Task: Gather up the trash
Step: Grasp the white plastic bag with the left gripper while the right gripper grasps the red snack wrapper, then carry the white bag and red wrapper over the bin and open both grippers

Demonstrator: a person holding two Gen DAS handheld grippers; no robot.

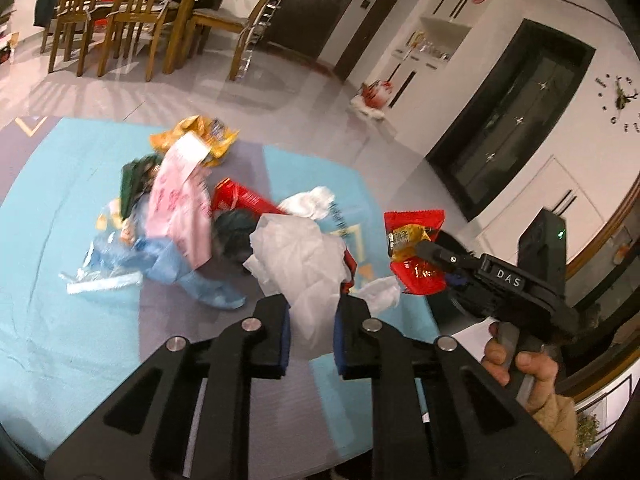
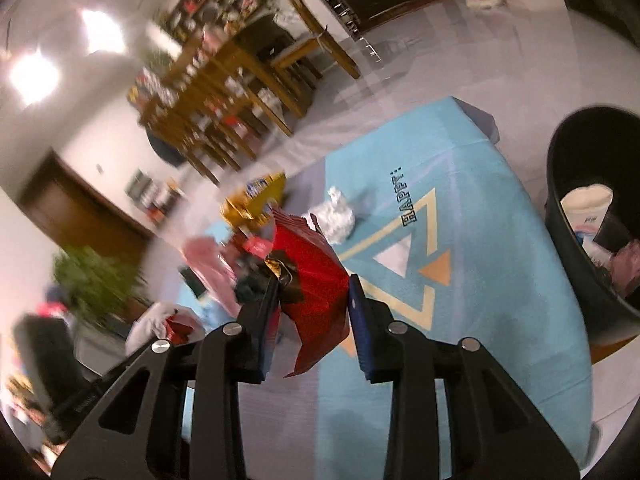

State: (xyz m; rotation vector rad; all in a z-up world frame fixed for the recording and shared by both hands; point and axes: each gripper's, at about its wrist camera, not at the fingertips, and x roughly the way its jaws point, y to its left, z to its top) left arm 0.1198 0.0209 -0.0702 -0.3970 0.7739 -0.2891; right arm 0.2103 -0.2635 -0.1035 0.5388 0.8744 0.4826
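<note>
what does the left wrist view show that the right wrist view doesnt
Only the left wrist view: the left gripper shut on white tissue, and the wall clock.
Only the right wrist view: the black bin, already holding trash.
Both: the right gripper shut on the red wrapper, the blue mat, the trash pile.

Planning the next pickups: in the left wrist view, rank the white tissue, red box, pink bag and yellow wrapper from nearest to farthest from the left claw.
1. White tissue, in the left claw.
2. Red box, just beyond.
3. Pink bag, farther left.
4. Yellow wrapper, at the pile's far edge.
</note>
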